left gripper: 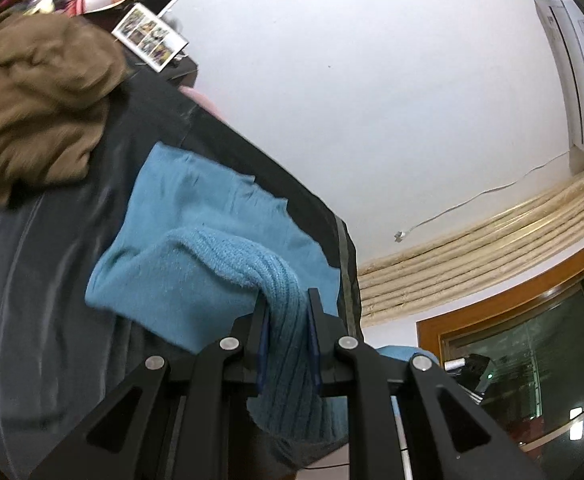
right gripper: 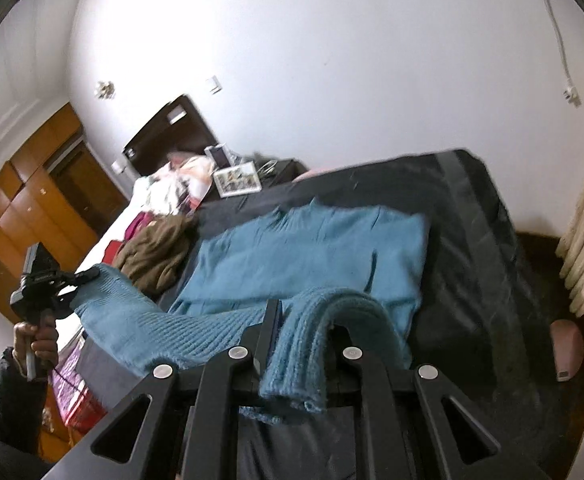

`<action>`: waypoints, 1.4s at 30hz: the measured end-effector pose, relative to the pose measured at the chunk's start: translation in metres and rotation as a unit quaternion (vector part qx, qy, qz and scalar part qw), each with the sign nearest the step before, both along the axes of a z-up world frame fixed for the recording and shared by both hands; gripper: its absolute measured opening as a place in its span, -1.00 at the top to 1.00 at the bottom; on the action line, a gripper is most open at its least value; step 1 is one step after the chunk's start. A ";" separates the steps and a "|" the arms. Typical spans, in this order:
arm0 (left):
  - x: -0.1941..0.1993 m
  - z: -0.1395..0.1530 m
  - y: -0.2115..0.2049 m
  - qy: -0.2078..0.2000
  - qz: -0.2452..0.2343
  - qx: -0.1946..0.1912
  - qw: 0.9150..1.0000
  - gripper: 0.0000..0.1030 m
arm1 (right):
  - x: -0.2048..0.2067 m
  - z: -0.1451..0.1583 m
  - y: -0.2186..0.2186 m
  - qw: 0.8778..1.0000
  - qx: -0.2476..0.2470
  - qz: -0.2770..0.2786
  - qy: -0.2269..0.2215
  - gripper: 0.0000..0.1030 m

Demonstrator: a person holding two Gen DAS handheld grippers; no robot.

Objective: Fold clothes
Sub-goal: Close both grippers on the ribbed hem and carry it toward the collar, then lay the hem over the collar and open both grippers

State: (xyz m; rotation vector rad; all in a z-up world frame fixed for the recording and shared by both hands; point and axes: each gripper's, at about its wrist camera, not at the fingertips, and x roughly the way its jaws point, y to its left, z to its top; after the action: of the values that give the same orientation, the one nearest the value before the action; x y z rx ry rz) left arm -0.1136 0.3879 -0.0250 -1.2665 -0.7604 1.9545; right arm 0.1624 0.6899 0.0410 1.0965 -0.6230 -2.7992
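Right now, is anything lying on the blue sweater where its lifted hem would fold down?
Nothing visible does. Both the left gripper and right gripper hold the blue sweater by its hem; the brown garment sits beside it.

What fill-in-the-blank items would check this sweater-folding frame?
1. Both grippers grip the ribbed hem of a ____ sweater.
2. The sweater lies on a ____ bedcover.
3. The crumpled garment beside the sweater is ____.
4. The left gripper is held by a ____.

Missing: blue; black; brown; hand
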 end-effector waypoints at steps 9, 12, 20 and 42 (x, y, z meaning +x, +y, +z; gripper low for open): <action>-0.085 -0.004 0.026 0.002 -0.009 -0.018 1.000 0.65 | -0.086 -0.001 0.020 0.999 0.003 -0.047 -0.008 0.70; -0.112 -0.020 0.033 -0.011 -0.007 -0.025 1.000 0.65 | -0.115 -0.012 0.026 0.998 0.004 -0.059 -0.023 0.70; -0.155 -0.065 0.050 -0.052 -0.005 -0.047 0.998 0.65 | -0.167 -0.058 0.038 0.994 0.005 -0.080 -0.078 0.70; -0.232 -0.101 0.085 -0.068 0.004 -0.083 0.994 0.65 | -0.243 -0.090 0.056 0.987 0.043 -0.116 -0.100 0.70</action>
State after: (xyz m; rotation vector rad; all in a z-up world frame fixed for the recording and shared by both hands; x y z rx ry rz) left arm -0.3455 0.4724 -0.1264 -1.5107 -0.6800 1.9862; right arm -0.0801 0.7458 -0.0494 1.4214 -0.6951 -2.9575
